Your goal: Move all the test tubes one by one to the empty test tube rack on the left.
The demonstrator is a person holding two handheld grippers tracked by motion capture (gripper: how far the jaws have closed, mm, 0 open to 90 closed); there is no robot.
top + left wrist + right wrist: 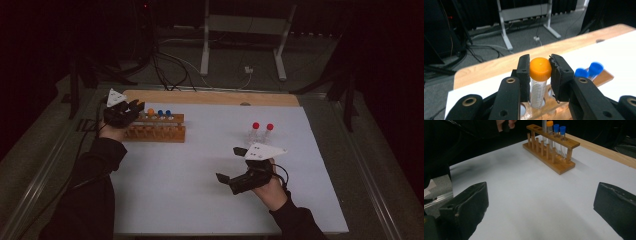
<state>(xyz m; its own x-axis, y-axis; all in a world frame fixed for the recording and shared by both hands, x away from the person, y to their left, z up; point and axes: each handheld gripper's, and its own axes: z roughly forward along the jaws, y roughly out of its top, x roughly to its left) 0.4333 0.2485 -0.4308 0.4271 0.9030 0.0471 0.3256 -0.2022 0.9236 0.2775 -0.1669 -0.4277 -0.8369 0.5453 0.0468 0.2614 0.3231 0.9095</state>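
While its foot sits in a hole of the wooden rack (156,131) at the upper left of the high view, the orange-capped tube (539,82) stands upright, clear-walled with printed graduation marks. Left gripper (540,72) fingers press the rounded orange cap from both sides. Two blue-capped tubes (164,114) stand further along the rack. Right gripper (229,164) hovers over the white surface (200,200) at lower centre, fingers spread wide and holding nothing.

Orange-capped tube (540,75) — blue caps (589,70) beside — red caps (263,126).
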